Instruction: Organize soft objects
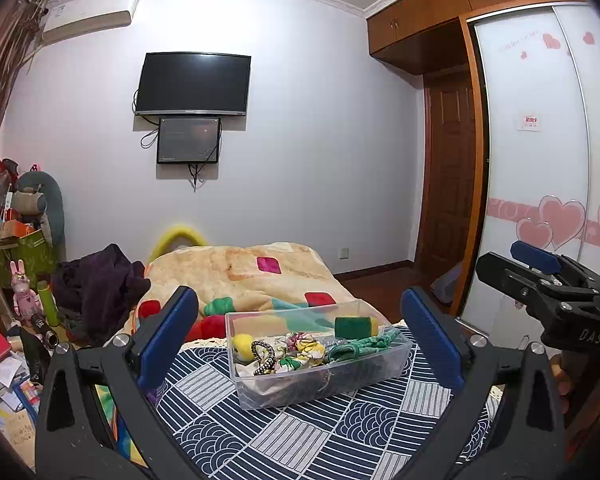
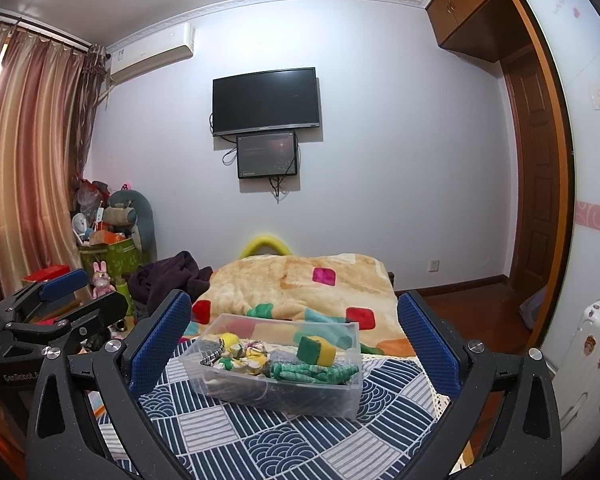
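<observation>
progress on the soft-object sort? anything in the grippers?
Done: green-and-yellow sponge, patterned scrunchies and green knitted cloth already lie in the clear plastic bin on the navy patterned cloth. In hand: nothing; left gripper and right gripper are open. Left: no loose soft items visible outside it.

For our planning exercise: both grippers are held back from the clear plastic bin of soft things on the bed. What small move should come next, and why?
Probably ease the right gripper forward over the clear plastic bin toward the green-and-yellow sponge. Both grippers are open and empty, and the sponge sits on top of the pile, unobstructed.
</observation>
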